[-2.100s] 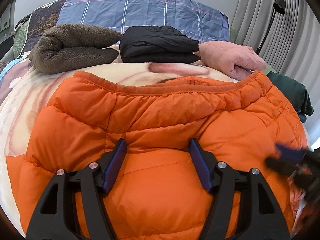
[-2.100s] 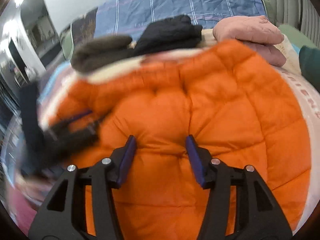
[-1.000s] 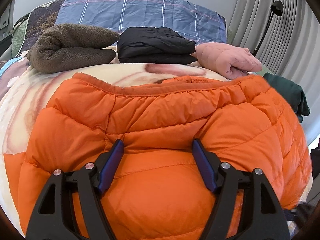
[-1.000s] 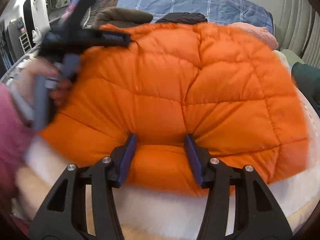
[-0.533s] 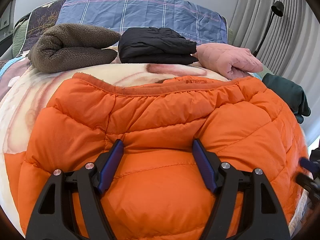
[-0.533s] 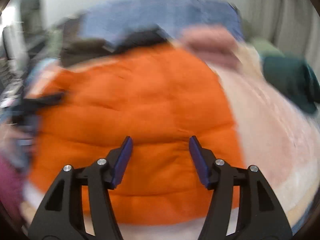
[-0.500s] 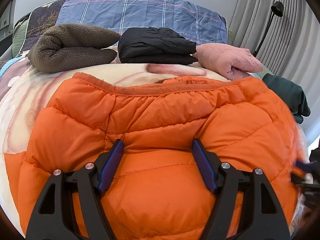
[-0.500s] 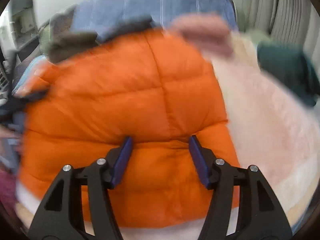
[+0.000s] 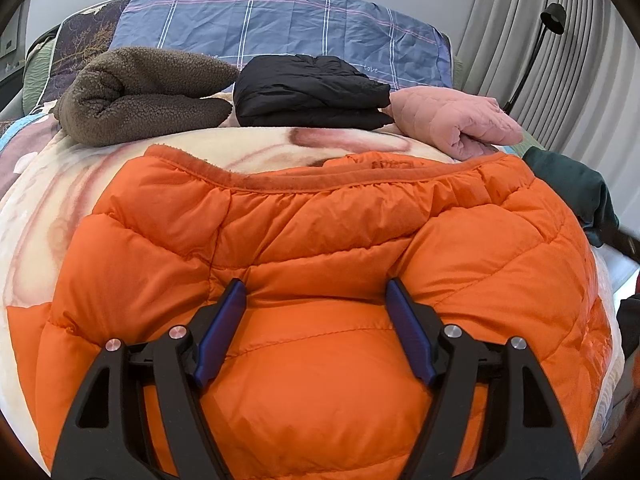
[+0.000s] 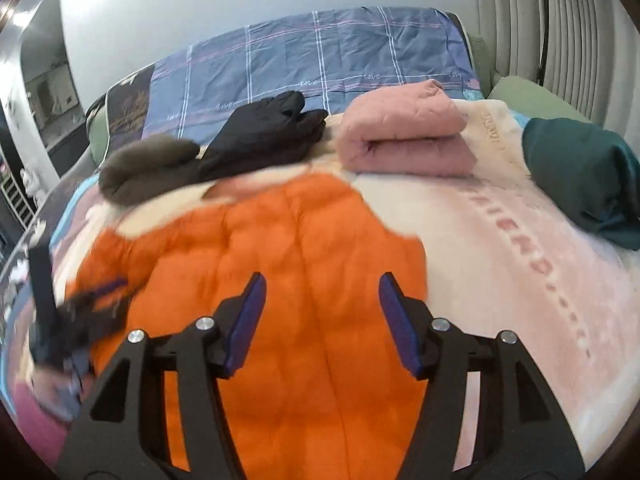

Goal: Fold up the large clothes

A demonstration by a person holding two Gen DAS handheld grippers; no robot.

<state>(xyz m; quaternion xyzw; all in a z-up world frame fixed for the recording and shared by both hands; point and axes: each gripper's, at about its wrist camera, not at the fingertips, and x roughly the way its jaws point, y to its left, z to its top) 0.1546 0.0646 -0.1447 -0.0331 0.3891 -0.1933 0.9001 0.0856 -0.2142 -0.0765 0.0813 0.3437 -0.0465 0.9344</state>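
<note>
On a cream and pink fleece blanket (image 10: pixel 500 248) before grey pleated curtains (image 9: pixel 520 20), the puffy orange quilted jacket (image 9: pixel 320 240) lies flat beneath both wide-spread, empty grippers, left gripper (image 9: pixel 316 292) and right gripper (image 10: pixel 320 284).

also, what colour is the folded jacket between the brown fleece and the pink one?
Black; the folded jacket shows best in the left wrist view.

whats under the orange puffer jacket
The orange puffer jacket lies on a cream and pink fleece blanket, which shows around its edges. Anything lying beneath the jacket itself is covered.
</note>
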